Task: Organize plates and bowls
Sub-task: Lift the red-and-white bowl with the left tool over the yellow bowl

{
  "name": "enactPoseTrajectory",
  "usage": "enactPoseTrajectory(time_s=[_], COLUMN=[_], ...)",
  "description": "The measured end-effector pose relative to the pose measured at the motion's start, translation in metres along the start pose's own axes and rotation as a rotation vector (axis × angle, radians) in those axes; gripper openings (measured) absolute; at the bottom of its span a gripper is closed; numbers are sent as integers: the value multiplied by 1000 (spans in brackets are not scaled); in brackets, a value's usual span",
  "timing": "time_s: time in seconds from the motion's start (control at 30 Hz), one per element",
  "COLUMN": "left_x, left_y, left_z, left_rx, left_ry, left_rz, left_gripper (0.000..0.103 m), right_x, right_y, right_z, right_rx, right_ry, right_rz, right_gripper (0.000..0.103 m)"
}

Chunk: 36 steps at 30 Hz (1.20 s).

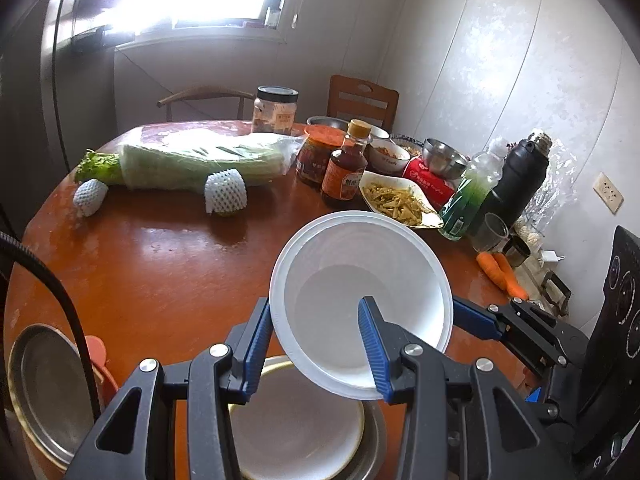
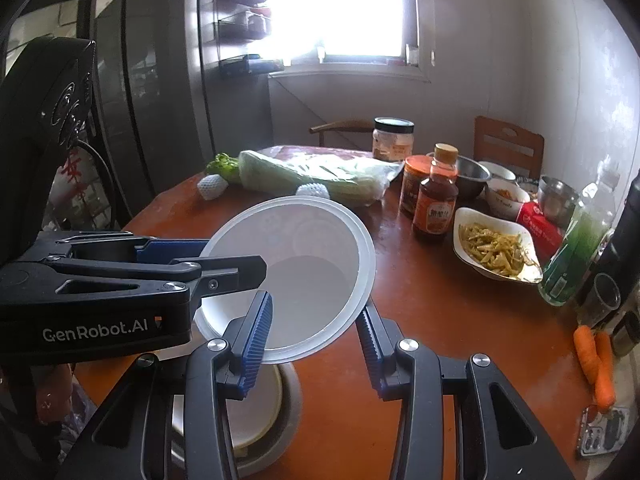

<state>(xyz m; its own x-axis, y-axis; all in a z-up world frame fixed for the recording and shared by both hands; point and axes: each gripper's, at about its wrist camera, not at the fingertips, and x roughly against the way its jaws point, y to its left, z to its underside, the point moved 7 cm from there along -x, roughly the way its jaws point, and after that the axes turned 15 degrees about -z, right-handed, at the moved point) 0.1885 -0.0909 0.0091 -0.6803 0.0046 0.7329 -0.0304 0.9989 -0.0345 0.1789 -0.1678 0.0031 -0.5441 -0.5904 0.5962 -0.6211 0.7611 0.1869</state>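
Both grippers pinch the same white plastic bowl (image 1: 360, 300), held tilted above the round wooden table (image 1: 160, 260), clear of the surface. Left gripper (image 1: 318, 344) clamps the bowl's near-left wall: one blue finger (image 1: 256, 352) outside the rim, the other inside the bowl. Right gripper (image 2: 316, 346) clamps the opposite side the same way, one finger inside, one outside under the rim; in the left wrist view it comes in from the right edge of the bowl. Directly below the bowl sits a white plate with a gold rim (image 1: 296, 432) nested in a metal dish (image 1: 374, 448) at the table's near edge. A metal pan (image 1: 44, 392) lies at the left near edge of the table. Farther back: wrapped cabbage (image 1: 200, 160), two foam-netted fruits (image 1: 224, 192), a sauce bottle (image 1: 346, 168), a red-lidded jar (image 1: 316, 156), a plastic jar with black lid (image 1: 276, 110), a dish of yellow-green shredded food (image 1: 396, 200), a green bottle (image 1: 472, 196), a black thermos (image 1: 516, 180), small steel bowls (image 1: 444, 158), carrots (image 1: 502, 272) on the right.
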Motion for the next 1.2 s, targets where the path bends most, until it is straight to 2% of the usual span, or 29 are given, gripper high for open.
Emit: enactPoseTrajectory(time_s=[0.33,0.7,1.2], left_x=[28,42,36], left_y=[17,33,37], left_z=[16,33,55], left_rx=[8,22,9], left_ry=[-40,-58,-44], left_rz=[-15,-28,-44], left_gripper=[44,44,44], right_x=[11,13,5], right_y=[33,57,63], right_z=[5,15,37], right_rx=[35,62,50], right_ry=[-23,-23,-8], right_rz=[-6,-15,-38], right_gripper=[44,44,44])
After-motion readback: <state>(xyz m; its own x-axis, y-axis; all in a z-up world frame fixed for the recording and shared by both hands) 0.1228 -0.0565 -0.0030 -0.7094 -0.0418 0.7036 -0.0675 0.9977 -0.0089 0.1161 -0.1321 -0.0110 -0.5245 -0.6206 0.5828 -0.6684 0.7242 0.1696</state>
